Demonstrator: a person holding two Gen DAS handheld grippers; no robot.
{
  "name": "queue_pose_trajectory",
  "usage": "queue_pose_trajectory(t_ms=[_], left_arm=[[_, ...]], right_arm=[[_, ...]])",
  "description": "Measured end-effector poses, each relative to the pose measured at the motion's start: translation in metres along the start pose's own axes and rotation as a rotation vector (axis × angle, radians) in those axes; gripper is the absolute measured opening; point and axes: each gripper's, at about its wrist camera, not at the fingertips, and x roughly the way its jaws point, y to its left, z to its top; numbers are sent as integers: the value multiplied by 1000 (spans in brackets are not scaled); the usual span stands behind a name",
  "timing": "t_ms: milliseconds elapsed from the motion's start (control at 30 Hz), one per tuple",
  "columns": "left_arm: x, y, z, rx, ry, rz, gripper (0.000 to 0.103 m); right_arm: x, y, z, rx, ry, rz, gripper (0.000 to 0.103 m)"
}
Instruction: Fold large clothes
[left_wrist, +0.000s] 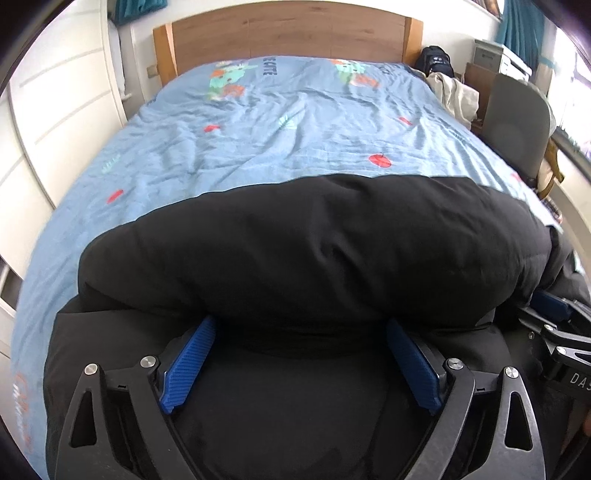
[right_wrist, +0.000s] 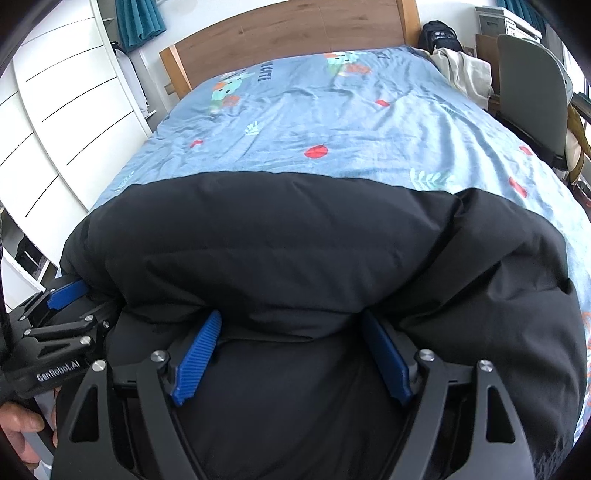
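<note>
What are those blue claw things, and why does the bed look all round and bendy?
Those are grabbing tools. A person holds one in each hand, and each has two blue fingers that pinch like tongs. A tiny camera sits on each tool and looks along its fingers; its wide lens makes the room look bendy. One picture comes from the left gripper, the other from the right gripper. A big puffy black coat lies on the bed's blue quilt, doubled over into a thick roll. Both tools have their fingers spread wide with the tips tucked under that roll, so I can't see whether they're pinching it. The job is folding the coat.
</note>
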Motion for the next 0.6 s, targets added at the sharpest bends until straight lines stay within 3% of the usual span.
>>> queue_pose_trajectory(t_ms=[200, 367, 433, 600], left_arm=[[2, 38, 9, -53, 70, 0, 96], [10, 79, 8, -167, 127, 3, 100], [11, 92, 10, -193, 135, 30, 100], [3, 134, 8, -287, 141, 181, 99]], right_arm=[[-10, -33, 7, 47, 26, -40, 79], [-9, -89, 5, 136, 62, -92, 79], [-11, -107, 3, 160, 64, -115, 79], [-18, -144, -3, 218, 85, -239, 79]])
